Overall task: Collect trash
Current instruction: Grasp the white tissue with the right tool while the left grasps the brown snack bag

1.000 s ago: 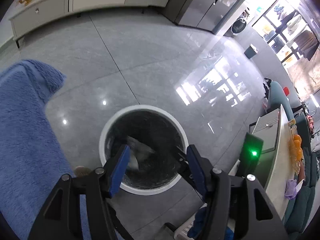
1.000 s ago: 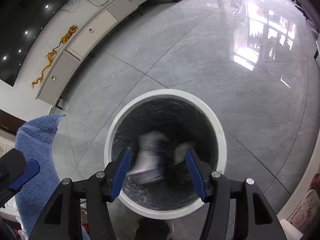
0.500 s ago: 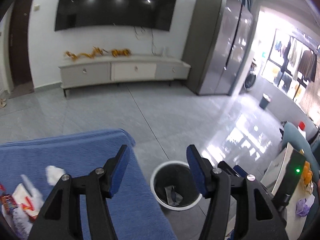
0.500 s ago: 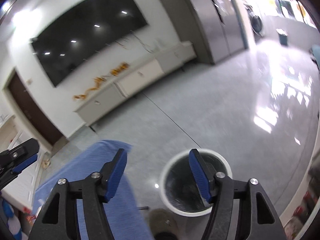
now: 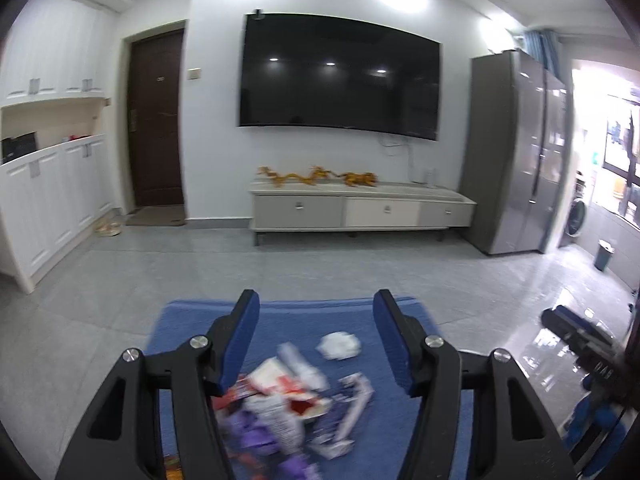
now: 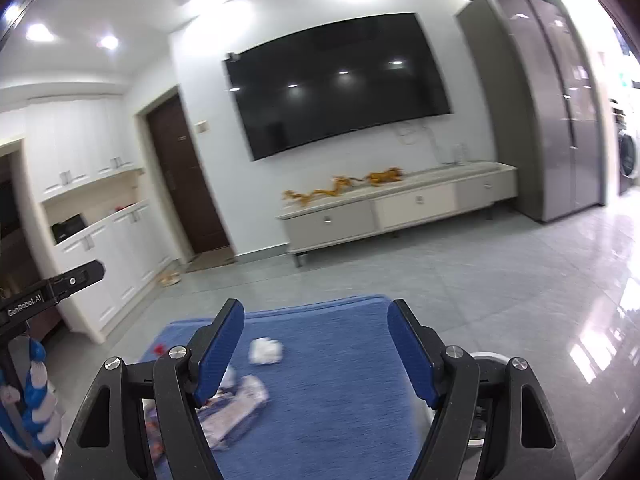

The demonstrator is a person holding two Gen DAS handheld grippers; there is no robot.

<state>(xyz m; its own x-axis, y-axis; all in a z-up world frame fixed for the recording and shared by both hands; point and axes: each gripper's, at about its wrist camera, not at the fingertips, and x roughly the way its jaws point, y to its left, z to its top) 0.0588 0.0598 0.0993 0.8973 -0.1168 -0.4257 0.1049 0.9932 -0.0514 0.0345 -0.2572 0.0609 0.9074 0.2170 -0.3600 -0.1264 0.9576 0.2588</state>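
Two hand-held claws hang over a blue cloth (image 5: pixel 288 320) strewn with litter in a tiled living room. The left gripper (image 5: pixel 316 340) stands partly spread with nothing between its blue pads; a blurred heap of wrappers (image 5: pixel 288 396) lies on the cloth just below and ahead of its gap, and a crumpled white tissue (image 5: pixel 340 346) sits a little farther out, nearer its right-hand finger. The right gripper (image 6: pixel 316 350) has just been opening and now gapes wide, empty too; the same tissue (image 6: pixel 266 351) lies ahead of its left-hand finger, and the wrappers (image 6: pixel 236 408) lie low behind that finger. The white rim of a trash bin (image 6: pixel 490 357) peeks out behind the right claw's right-hand finger, past the cloth's edge. In the left wrist view the right claw shows at the far right, blurred. Beyond both claws stand a wall-mounted television (image 5: pixel 340 80), a low cabinet (image 5: pixel 360 210) with gold ornaments on top, a dark door (image 5: pixel 156 120) and a grey refrigerator (image 5: pixel 516 152).
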